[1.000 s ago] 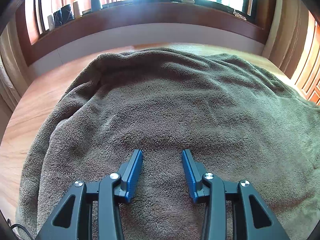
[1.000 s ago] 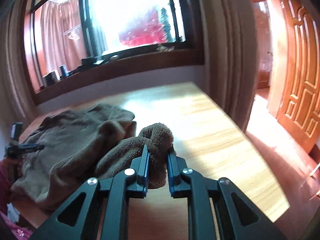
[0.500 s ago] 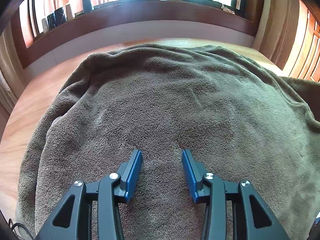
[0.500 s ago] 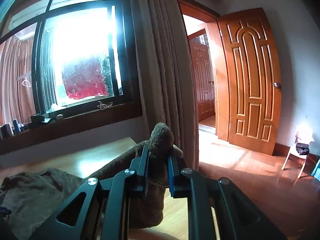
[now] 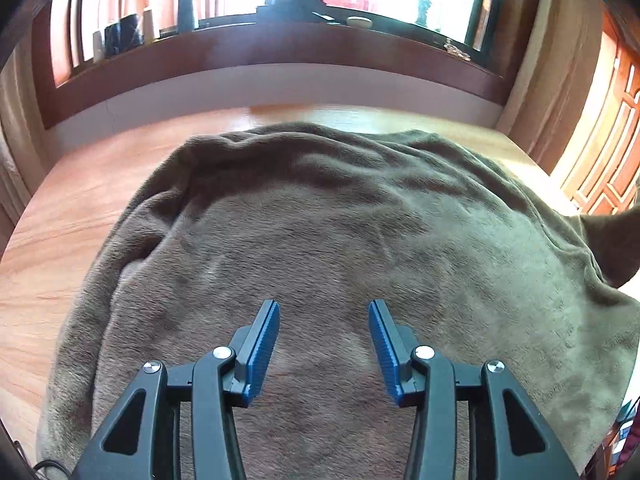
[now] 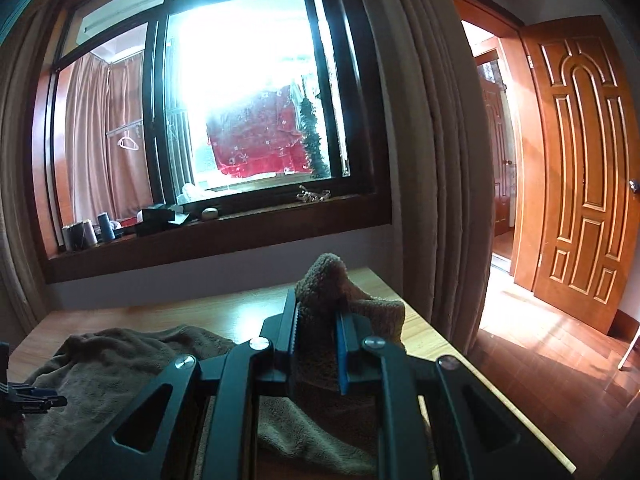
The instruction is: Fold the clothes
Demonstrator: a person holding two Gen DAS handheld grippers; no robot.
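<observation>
A brown fleece garment [image 5: 340, 232] lies spread over the wooden table [image 5: 60, 216]. My left gripper [image 5: 323, 310] hovers open just above its near middle, with nothing between the blue pads. In the right wrist view my right gripper [image 6: 316, 312] is shut on a bunched end of the same garment [image 6: 328, 280], held up above the table's right side. The cloth trails down from the jaws to the pile [image 6: 120, 364] at the left. That raised end shows as a dark flap [image 5: 616, 248] at the right edge of the left wrist view.
A dark window sill [image 6: 224, 232] behind the table carries thread spools [image 6: 80, 234] and small items. A curtain [image 6: 436, 184] hangs to the right of the table, with an open wooden door [image 6: 580, 168] beyond. The table's right edge [image 6: 480, 380] drops to the floor.
My right gripper has lifted the pinched end of the garment well up from the table and tilted upward. The left gripper stayed open over the cloth, drawing back slightly.
</observation>
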